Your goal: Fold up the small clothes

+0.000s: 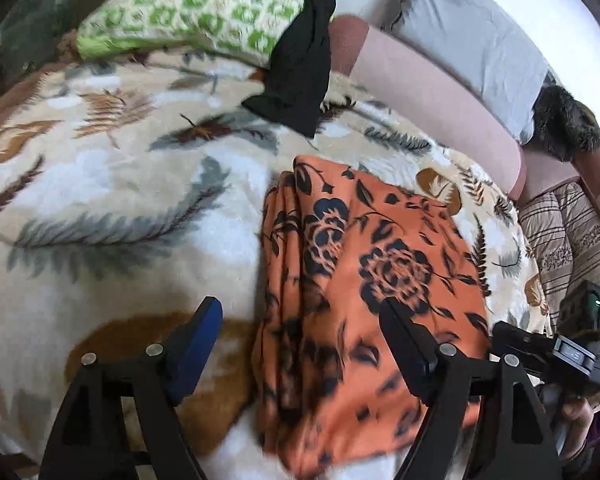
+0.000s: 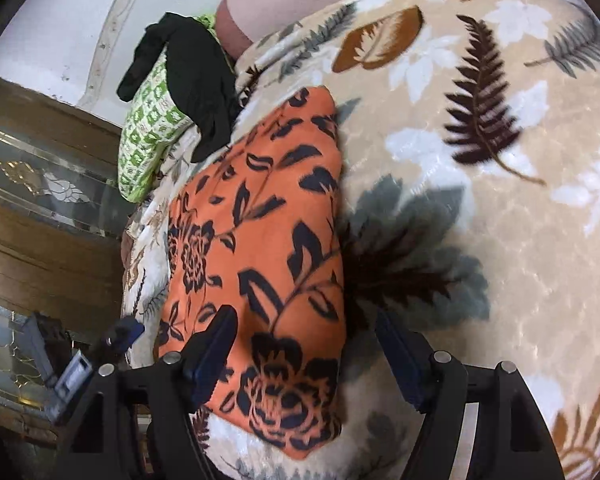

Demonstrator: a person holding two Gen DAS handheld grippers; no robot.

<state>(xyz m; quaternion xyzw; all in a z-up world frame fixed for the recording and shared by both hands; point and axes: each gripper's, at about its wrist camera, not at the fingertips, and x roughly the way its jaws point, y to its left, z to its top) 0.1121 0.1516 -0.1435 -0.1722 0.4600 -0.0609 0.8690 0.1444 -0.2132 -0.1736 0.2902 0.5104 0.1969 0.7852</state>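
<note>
The folded orange cloth with a black flower print point(image 1: 364, 280) lies flat on the cream leaf-patterned fleece blanket point(image 1: 112, 184) of the bed. The left tongs point(image 1: 300, 340) stand wide and empty above its near edge. The right tongs point(image 2: 304, 344) also gape wide and empty over its near corner.

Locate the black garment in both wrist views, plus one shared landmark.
Left wrist: black garment top centre, draped over the green patterned pillow's right end.
Right wrist: black garment upper left, over the same pillow.
Shared landmark: folded orange floral cloth on the leaf-print blanket.
</note>
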